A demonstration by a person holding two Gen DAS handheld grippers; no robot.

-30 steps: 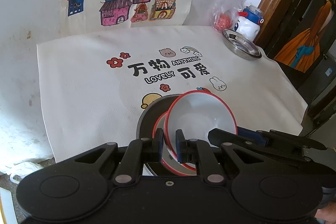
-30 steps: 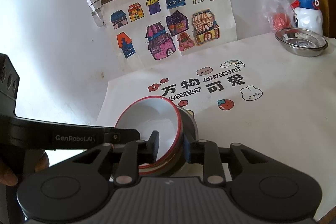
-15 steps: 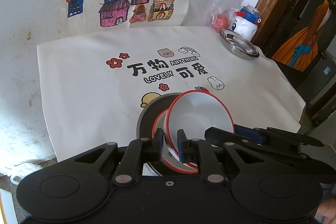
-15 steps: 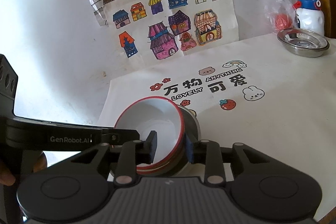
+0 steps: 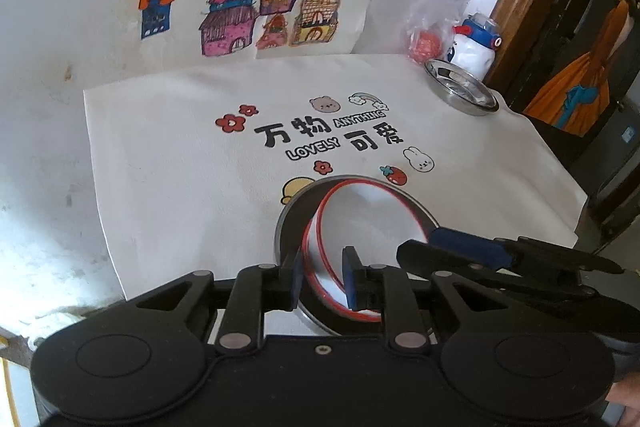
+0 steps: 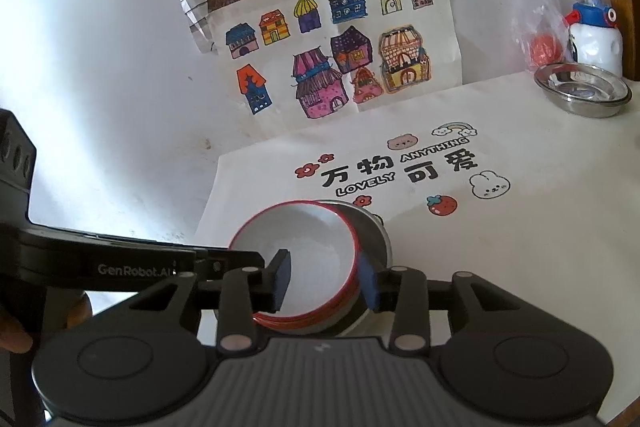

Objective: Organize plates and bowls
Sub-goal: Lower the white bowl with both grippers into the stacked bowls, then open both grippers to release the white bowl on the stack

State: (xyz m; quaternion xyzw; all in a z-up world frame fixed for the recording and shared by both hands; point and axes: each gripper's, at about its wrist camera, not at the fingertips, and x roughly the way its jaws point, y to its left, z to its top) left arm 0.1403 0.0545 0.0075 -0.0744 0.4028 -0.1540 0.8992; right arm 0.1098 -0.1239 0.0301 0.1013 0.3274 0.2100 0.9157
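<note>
A white red-rimmed bowl [image 5: 368,215] [image 6: 304,239] lies nested in another red-rimmed bowl [image 5: 310,247], both inside a grey metal plate [image 5: 290,223] [image 6: 376,231] at the mat's near edge. My left gripper [image 5: 322,277] is open, its fingers straddling the near left rims of the bowls without squeezing them. My right gripper [image 6: 324,279] is open too, one finger inside the top bowl and the other outside its right rim. Each gripper shows in the other's view, at the bowl's side.
A steel bowl [image 5: 460,91] [image 6: 582,91] sits at the mat's far right corner, beside a penguin bottle [image 6: 594,35] and a plastic bag [image 6: 540,47]. Drawings hang on the wall [image 5: 60,7] behind. The printed white mat [image 5: 180,167] ends near the stack.
Both grippers have opened wider around the bowl's rim. The top bowl has settled lower and flatter into the stack.
</note>
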